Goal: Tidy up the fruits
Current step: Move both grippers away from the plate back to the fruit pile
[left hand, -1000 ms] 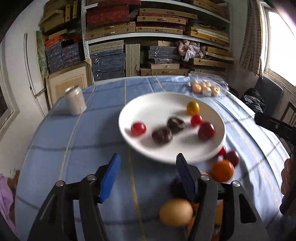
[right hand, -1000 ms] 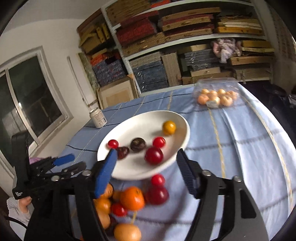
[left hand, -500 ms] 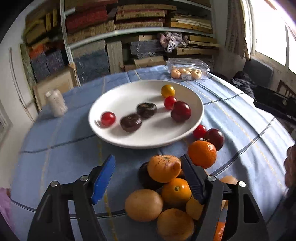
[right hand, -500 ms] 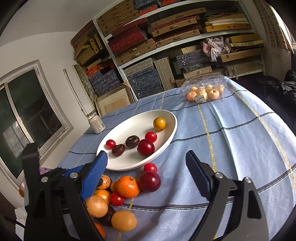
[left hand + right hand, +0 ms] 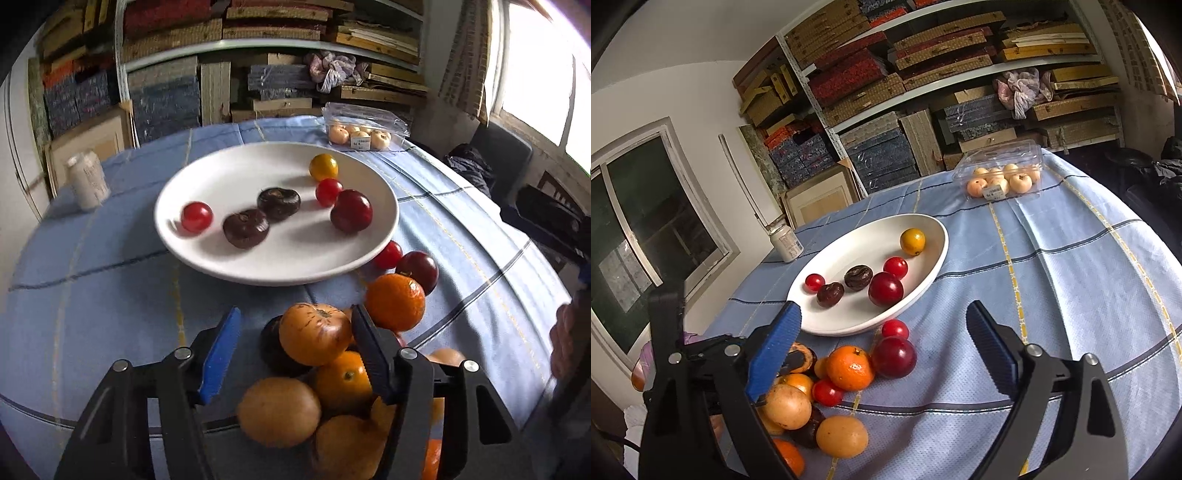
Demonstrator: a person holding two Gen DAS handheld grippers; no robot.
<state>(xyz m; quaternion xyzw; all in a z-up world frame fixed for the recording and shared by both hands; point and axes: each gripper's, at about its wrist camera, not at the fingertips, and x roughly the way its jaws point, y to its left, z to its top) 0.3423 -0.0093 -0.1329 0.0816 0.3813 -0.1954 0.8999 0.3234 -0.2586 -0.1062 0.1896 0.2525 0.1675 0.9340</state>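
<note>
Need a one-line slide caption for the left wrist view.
Left gripper closing around a striped orange fruit in the pile, near the plate.

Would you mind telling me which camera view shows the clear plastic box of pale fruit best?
The right wrist view: the clear plastic box stands unobstructed on the far side of the table, lid, label and separate pale fruits all distinct. In the left wrist view the same box sits further off at the table's far edge, smaller and slightly blurred, though still unhidden.
</note>
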